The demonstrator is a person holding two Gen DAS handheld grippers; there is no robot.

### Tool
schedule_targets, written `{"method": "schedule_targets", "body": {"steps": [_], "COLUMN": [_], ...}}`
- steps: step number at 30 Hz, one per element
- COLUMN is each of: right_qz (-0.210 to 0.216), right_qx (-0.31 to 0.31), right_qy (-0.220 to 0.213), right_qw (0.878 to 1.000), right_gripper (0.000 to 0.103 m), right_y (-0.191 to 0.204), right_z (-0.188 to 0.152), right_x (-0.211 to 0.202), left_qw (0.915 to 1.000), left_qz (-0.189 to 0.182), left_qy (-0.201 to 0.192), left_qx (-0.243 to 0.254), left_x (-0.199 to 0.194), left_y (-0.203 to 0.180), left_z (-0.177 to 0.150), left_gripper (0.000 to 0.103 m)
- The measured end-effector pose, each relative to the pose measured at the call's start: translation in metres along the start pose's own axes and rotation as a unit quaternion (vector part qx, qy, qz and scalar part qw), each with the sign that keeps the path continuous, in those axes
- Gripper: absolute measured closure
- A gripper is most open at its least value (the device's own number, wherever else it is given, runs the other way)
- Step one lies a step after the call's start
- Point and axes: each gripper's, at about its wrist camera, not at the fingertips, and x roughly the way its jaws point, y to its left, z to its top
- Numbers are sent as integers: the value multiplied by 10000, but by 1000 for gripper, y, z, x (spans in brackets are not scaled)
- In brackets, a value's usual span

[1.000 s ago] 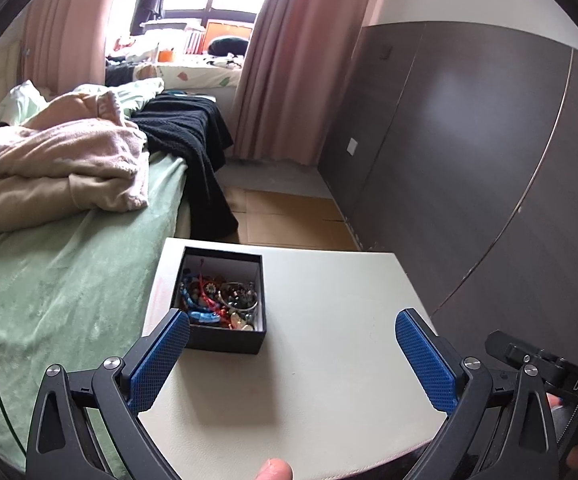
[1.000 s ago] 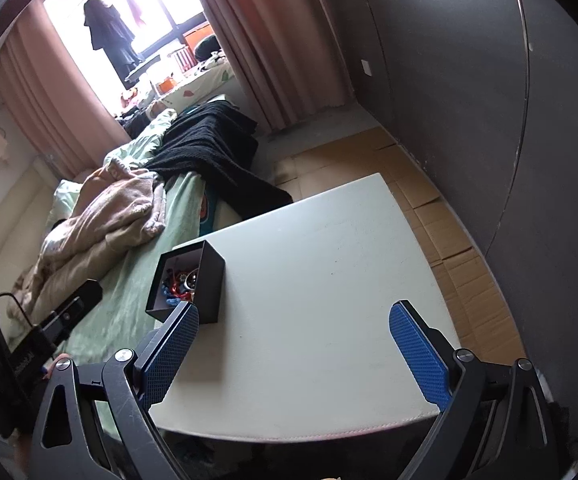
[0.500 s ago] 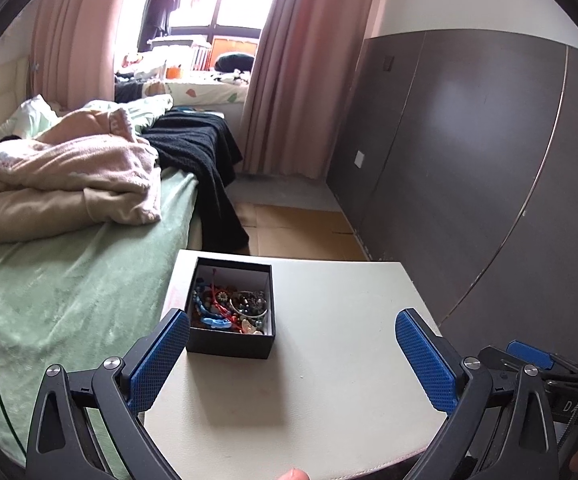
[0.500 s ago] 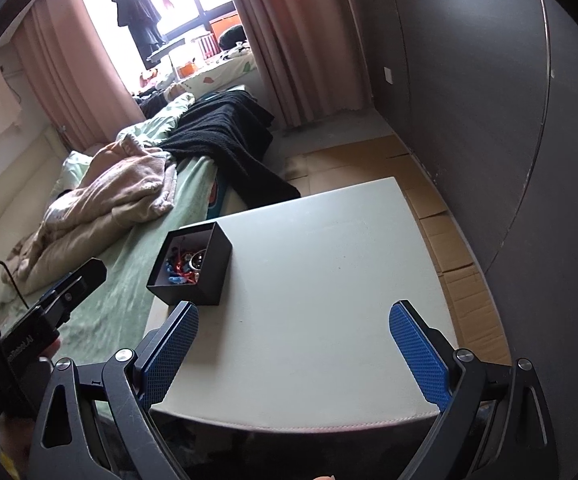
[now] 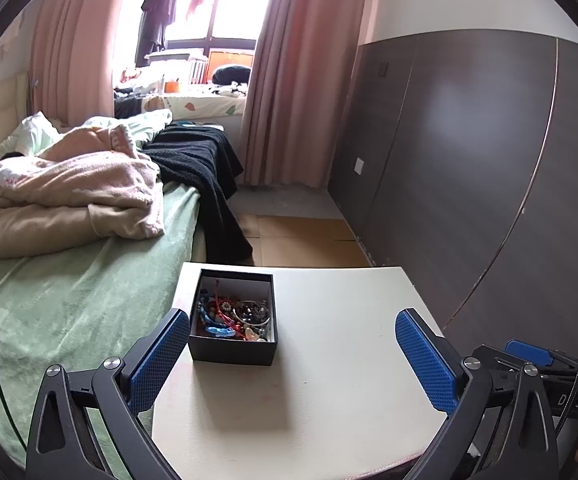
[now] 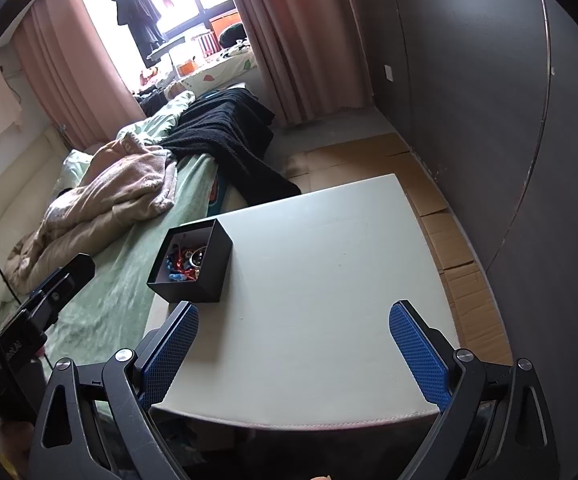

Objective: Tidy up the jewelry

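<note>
A small black box (image 5: pixel 233 346) full of tangled jewelry (image 5: pixel 233 316) stands on the white table (image 5: pixel 329 360), near its left edge. It also shows in the right wrist view (image 6: pixel 205 276), with the jewelry (image 6: pixel 185 264) inside. My left gripper (image 5: pixel 293 356) is open and empty, hovering over the table's near part, its left finger just beside the box. My right gripper (image 6: pixel 293 354) is open and empty above the table's front edge, right of the box. The right gripper's blue pad shows in the left wrist view (image 5: pixel 527 351).
A bed with a green sheet (image 5: pixel 57 300), pink blanket (image 5: pixel 69 188) and black garment (image 5: pixel 205 168) borders the table's left side. A dark panelled wall (image 5: pixel 469 160) runs on the right. Cardboard (image 6: pixel 449 240) covers the floor beyond the table.
Both cameras have tilted up, so the box and table now sit lower in the views. The box has not moved on the table. Both grippers stay open.
</note>
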Motion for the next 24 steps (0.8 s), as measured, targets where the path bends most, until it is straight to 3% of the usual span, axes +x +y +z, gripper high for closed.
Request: {"method": "schedule_targets", "body": {"steps": [24], "right_qz": [-91], "right_qx": [-28], "right_qy": [55], "right_qw": [9999], "right_gripper": [6], "right_y": [-1], "right_z": [0], "right_x": [-2], "left_qw": [10000], "left_qz": [-13], "left_qy": [-40], "left_qx": [71], "left_x": [-3], "left_y": [-3], "left_z": [0], "left_gripper": [0]}}
